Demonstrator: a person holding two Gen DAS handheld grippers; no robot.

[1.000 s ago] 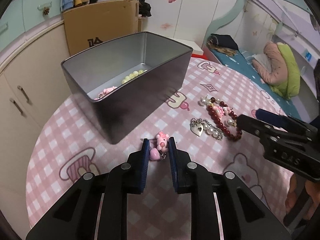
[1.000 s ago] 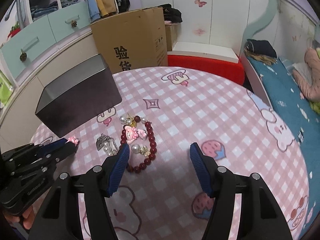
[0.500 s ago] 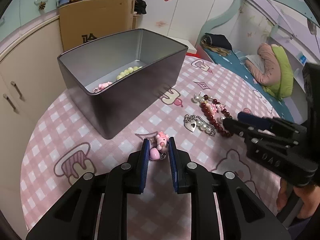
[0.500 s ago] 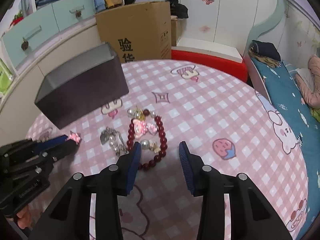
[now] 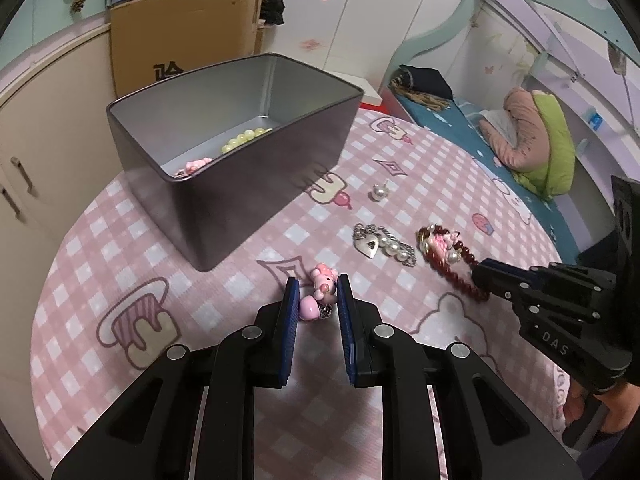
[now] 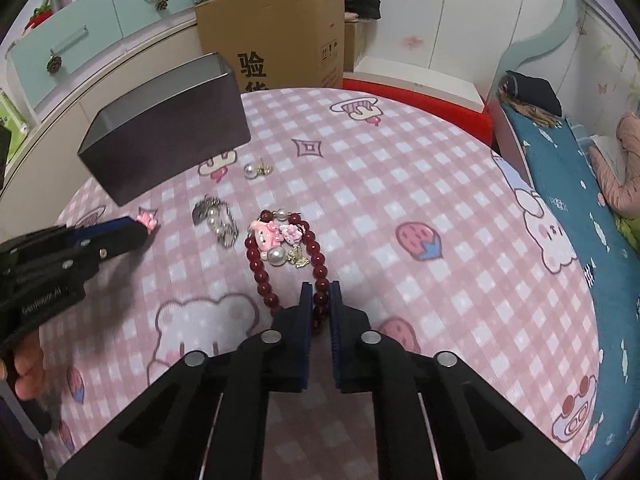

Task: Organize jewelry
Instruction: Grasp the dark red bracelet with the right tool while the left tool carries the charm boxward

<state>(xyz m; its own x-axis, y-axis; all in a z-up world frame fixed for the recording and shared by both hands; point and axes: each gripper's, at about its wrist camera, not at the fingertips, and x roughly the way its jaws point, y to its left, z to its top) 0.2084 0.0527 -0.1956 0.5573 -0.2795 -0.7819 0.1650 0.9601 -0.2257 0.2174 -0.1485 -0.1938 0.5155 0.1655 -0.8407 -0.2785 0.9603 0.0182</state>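
Observation:
My left gripper (image 5: pixel 318 286) is shut on a pink charm (image 5: pixel 319 294) with a small pig figure and a pink heart; it also shows in the right wrist view (image 6: pixel 147 220). My right gripper (image 6: pixel 319 290) is shut on the dark red bead bracelet (image 6: pixel 318 258), which carries pink charms and pearls and trails over the cloth (image 5: pixel 442 258). A silver heart-and-pearl bracelet (image 5: pixel 380 244) and a pearl earring (image 5: pixel 379 192) lie on the table. The grey metal tin (image 5: pixel 256 168) holds yellow beads (image 5: pixel 244 138) and a pink piece (image 5: pixel 194 166).
The round table (image 6: pixel 420 184) has a pink checked cloth. A cardboard box (image 6: pixel 276 32) stands behind it, cupboards to the left, a bed (image 6: pixel 568 168) to the right. The tin also shows at the far left in the right wrist view (image 6: pixel 168 136).
My right gripper has closed from wide open onto the red bead bracelet and dragged it toward me, leaving the pearl earring behind. My left gripper still grips the pink charm.

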